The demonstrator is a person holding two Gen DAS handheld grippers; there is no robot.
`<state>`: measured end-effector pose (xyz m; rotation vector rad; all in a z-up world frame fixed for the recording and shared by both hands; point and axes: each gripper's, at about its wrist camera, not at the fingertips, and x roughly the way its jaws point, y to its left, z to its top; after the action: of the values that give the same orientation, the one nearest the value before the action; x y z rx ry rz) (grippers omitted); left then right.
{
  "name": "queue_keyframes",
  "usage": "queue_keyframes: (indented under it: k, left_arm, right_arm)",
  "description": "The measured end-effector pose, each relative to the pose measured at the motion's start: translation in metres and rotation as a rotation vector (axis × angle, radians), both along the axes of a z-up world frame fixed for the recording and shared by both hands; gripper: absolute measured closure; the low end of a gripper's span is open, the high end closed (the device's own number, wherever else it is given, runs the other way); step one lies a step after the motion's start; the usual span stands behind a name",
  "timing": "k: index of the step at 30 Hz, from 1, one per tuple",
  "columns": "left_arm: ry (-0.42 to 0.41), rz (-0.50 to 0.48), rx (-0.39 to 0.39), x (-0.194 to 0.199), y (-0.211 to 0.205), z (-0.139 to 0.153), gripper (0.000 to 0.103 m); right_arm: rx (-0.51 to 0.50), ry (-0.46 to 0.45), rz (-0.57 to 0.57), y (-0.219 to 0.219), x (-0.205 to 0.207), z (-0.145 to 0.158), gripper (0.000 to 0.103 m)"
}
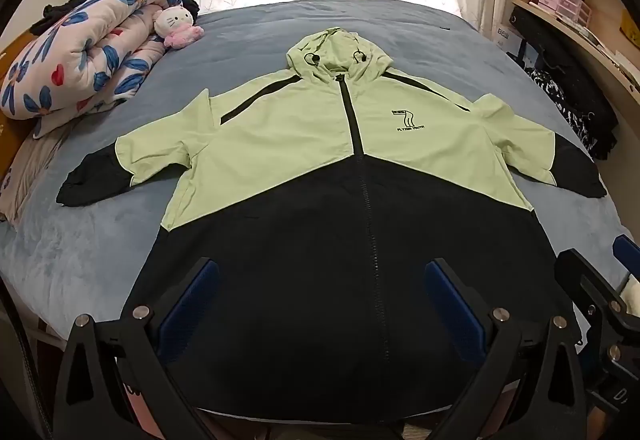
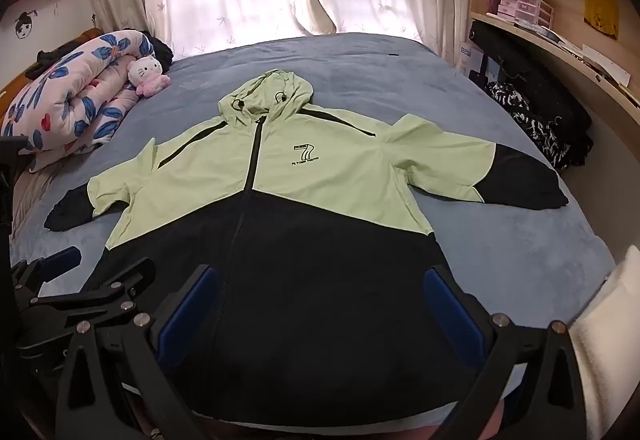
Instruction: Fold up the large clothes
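Ahead of both pairs of jaws we see the hooded jacket (image 1: 320, 167) spread flat and face up on the grey-blue bed (image 1: 100, 240), zipped closed, its light green chest and hood farthest from us and its black lower half nearest. Our left gripper (image 1: 322, 298) stands with its jaws spread as wide as they go and nothing between the blue pads; it points down over the black hem part of the jacket, with the zip line running between the two fingers. Our right gripper (image 2: 320, 300) is likewise wide open and holds nothing, and it too points down over the black lower front, the zip lying just beyond its left finger. Both sleeves stretch out sideways, well beyond the fingers on either side. Far off past the left fingers lie a rolled flowered quilt (image 1: 80, 51) and a small plush cat (image 1: 176, 27).
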<state>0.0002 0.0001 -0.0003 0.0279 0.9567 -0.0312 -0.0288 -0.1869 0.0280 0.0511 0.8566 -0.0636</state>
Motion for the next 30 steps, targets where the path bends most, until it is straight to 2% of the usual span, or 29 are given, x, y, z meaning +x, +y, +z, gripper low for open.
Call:
queue_keyframes:
  k: [5,7,14,20,30]
  left_arm:
    - [0.005,-0.007,-0.014,-0.001,0.0,-0.001,0.001]
    - [0.0,-0.012,-0.013,-0.004,0.002,0.002,0.001]
    - [-0.013,-0.019,-0.01,-0.008,0.002,0.002,0.002]
    - [-0.018,-0.019,-0.011,-0.011,0.003,0.005,0.004]
    - [-0.027,-0.013,-0.004,-0.017,0.001,0.005,0.005]
  right_arm:
    - [0.002,0.005,0.0,-0.001,0.003,0.003,0.0]
    - [-0.005,0.0,0.003,0.006,-0.009,-0.005,0.0]
    - [-0.006,0.013,0.007,0.013,-0.005,-0.011,0.0]
    - [0.0,0.0,0.007,0.005,-0.007,0.0,0.0]
    - [0.002,-0.003,0.008,0.007,-0.011,0.003,0.0]
